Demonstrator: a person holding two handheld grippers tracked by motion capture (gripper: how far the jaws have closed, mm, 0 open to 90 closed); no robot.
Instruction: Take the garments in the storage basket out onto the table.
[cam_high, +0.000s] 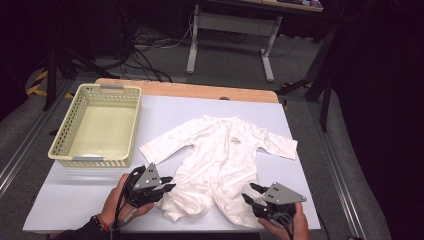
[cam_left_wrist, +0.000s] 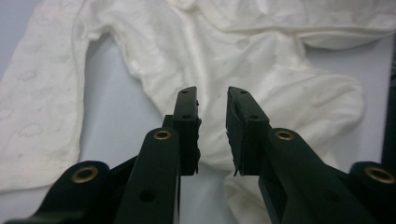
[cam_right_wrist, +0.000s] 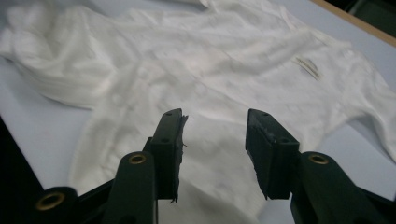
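A white long-sleeved baby romper (cam_high: 220, 150) lies spread on the pale table (cam_high: 75, 195), sleeves out to both sides and its legs bunched toward the near edge. My left gripper (cam_high: 171, 183) hovers at the garment's near-left leg, jaws apart with nothing between them. In the left gripper view the left gripper (cam_left_wrist: 212, 91) points at the rumpled cloth (cam_left_wrist: 261, 70) beneath it. My right gripper (cam_high: 248, 191) sits at the near-right leg, also open. The right gripper view has the right gripper (cam_right_wrist: 215, 114) above the romper's body (cam_right_wrist: 210, 60), no cloth pinched.
A pale yellow perforated basket (cam_high: 60, 145) stands at the table's left, nothing visible inside it. A wooden strip (cam_high: 200, 91) edges the table's far side. Beyond it are a desk's grey legs (cam_high: 192, 50) and cables on the floor.
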